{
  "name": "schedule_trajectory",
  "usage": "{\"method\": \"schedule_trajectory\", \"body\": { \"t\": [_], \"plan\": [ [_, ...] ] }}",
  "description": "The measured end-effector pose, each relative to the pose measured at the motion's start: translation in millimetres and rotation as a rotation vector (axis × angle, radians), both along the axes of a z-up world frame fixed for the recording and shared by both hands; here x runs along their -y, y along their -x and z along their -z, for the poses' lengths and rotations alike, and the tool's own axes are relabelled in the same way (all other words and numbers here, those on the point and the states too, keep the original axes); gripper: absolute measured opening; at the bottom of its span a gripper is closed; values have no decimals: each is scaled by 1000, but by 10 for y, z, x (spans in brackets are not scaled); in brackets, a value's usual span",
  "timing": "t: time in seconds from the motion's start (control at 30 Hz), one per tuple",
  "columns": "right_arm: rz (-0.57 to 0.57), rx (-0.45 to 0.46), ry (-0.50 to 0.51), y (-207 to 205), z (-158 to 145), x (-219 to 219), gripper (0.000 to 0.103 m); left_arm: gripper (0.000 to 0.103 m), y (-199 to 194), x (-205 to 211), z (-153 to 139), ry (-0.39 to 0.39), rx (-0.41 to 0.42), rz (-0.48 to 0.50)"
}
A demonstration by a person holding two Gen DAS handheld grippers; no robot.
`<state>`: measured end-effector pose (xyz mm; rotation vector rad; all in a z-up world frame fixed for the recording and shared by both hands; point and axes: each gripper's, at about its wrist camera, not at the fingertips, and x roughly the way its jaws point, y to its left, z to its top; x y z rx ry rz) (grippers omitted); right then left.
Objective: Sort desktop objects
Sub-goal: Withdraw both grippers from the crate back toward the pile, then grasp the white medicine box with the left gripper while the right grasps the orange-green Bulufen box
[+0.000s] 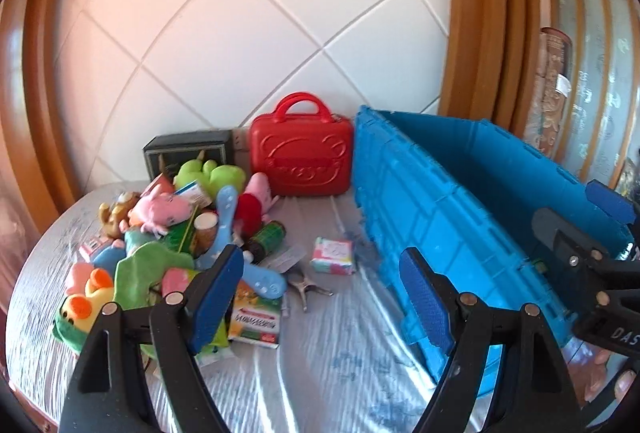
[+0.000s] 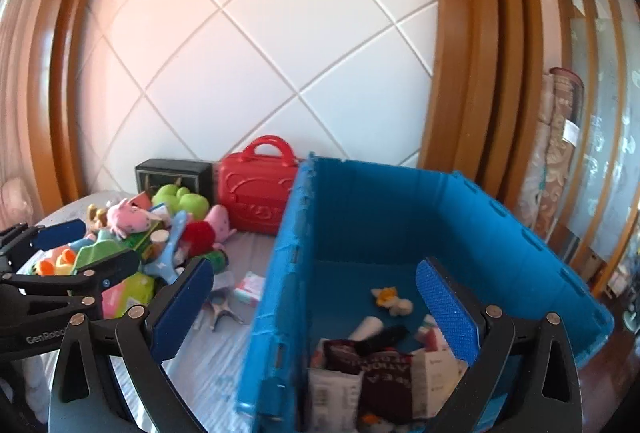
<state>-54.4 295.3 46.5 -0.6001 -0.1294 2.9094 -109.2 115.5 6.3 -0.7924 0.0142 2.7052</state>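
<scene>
Both pairs of jaws stand wide and hold nothing. The left gripper [image 1: 320, 297] hangs over the near part of the table [image 1: 320, 365], its blue pads spread with only the pale cloth between them. The right gripper [image 2: 316, 317] straddles the left wall of the blue crate [image 2: 400, 217], one pad outside over the table, the other above the crate's floor, where a few packets and a small toy already lie.

The things left to sort are heaped toward the table's left edge: a toy pile [image 1: 168, 225] of plush animals, a cup and small boxes. A small tissue pack [image 1: 333, 255] and a metal clip [image 1: 306, 289] lie apart from the heap, on the bare strip between it and the crate. A red case [image 1: 301, 149] and a dark box [image 1: 188, 149] stand along the far edge against the wall.

The loose pack lies ahead of the left gripper and a little beyond it, its long side roughly across the line of the fingers. The left hand looks the nearer one for it; the right is placed over the crate.
</scene>
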Motion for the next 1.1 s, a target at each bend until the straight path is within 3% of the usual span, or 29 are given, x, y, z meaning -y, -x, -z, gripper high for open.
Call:
{"method": "schedule_trajectory", "body": {
  "t": [0.23,0.53,0.83,1.07,1.1],
  "plan": [
    [-179,86,4,447,285,855,103,80,230,929,599,56,135,-180],
    [-290,371,64,1065,1351,1608,103,80,434,1746,1675,124,349,-252],
    [-292,601,80,1401,2363,1918,103,80,739,1800,2483,151,471,-190],
    [-218,663,122,1716,2700,1775,103,83,1078,1778,3002,174,578,-188],
    [-213,669,137,1764,2721,1750,103,83,1090,1789,3012,164,561,-194]
  ]
}}
